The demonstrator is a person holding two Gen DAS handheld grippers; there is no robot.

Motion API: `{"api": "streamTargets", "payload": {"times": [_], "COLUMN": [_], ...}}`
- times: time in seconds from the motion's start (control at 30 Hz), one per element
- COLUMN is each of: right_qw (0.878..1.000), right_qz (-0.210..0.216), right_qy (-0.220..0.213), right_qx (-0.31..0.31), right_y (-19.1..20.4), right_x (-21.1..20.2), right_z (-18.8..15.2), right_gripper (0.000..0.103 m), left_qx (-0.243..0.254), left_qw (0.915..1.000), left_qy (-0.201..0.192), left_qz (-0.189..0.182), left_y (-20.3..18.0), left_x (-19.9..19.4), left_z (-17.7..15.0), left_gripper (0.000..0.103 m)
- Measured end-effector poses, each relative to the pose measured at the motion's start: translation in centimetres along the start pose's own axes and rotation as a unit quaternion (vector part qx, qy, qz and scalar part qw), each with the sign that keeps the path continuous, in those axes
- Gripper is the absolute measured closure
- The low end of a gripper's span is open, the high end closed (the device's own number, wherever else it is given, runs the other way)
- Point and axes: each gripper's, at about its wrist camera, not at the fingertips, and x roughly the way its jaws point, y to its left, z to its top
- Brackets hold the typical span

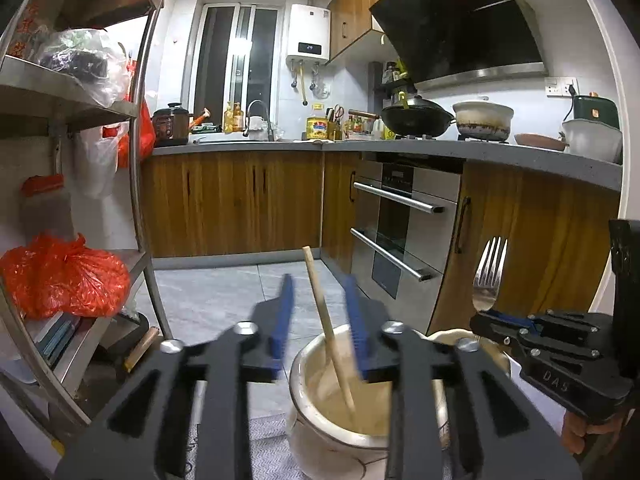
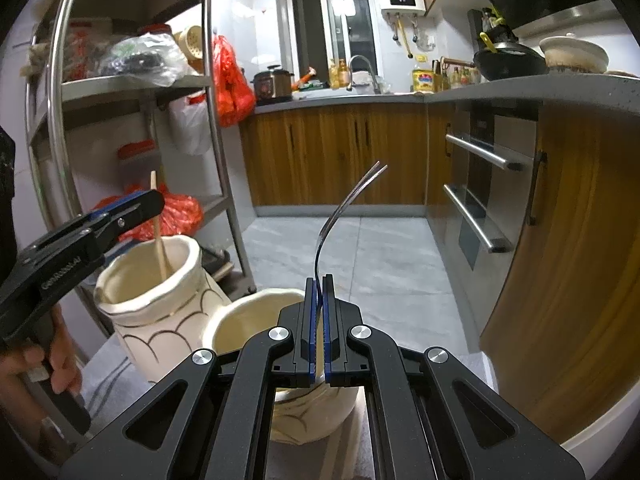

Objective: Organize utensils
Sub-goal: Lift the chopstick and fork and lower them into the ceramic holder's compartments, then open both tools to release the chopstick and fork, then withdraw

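Observation:
My left gripper (image 1: 320, 292) is open above a cream ceramic jar (image 1: 340, 412). A wooden chopstick (image 1: 328, 328) stands in that jar and leans between the open fingers without being held. My right gripper (image 2: 319, 280) is shut on a metal fork (image 2: 344, 204), tines up, above a second cream jar (image 2: 248, 320). The fork (image 1: 489, 276) and the right gripper (image 1: 504, 320) also show at the right of the left wrist view. The left gripper (image 2: 132, 210), the first jar (image 2: 160, 304) and the chopstick (image 2: 160, 236) show at the left of the right wrist view.
Both jars stand on a grey patterned cloth (image 2: 108, 384). A metal shelf rack (image 1: 140, 160) with red bags (image 1: 68, 276) stands to the left. Wooden cabinets, an oven (image 1: 400, 232) and a counter (image 1: 480, 152) with pots lie ahead and right. Grey tile floor (image 2: 360, 264) lies beyond.

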Motion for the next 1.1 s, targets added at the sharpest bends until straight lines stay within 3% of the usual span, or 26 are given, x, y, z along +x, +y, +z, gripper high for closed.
{"api": "streamTargets", "payload": {"times": [0.23,0.5,0.7,0.8,0.87,0.9,1.1], "right_qw": [1.000,1.000,1.000,1.000,0.999,0.999,0.997], "right_qz": [-0.011,-0.019,-0.009,0.003,0.014,0.017,-0.006], "right_qy": [0.002,0.006,0.002,-0.009,-0.024,-0.032,-0.065], "right_qx": [-0.006,-0.004,0.006,0.021,0.032,0.036,0.033], "right_y": [0.2,-0.3,-0.8,-1.2,-1.3,-1.3,-1.1], "right_x": [0.3,0.5,0.2,-0.6,-1.5,-2.0,-4.7], "right_z": [-0.2,-0.3,-0.2,0.0,0.4,0.5,1.6], "right_gripper": [0.099,0.096,0.070,0.038,0.009,0.006,0.005], "left_qx": [0.001,0.002,0.008,0.008,0.004,0.003,0.005], "left_qw": [1.0000,0.9999,0.9999,0.9998,0.9997,0.9996,0.9995], "left_qy": [-0.003,0.004,0.003,0.002,-0.003,-0.006,-0.008], "left_qz": [0.009,0.011,0.012,0.017,0.025,0.027,0.031], "left_y": [0.2,0.4,0.0,-0.1,0.0,0.0,-0.7], "left_x": [-0.6,-1.1,-1.7,-2.4,-3.1,-3.4,-5.5], "left_z": [0.2,0.5,0.9,1.2,1.4,1.6,2.4], "left_gripper": [0.046,0.040,0.033,0.021,0.011,0.006,0.005]}}
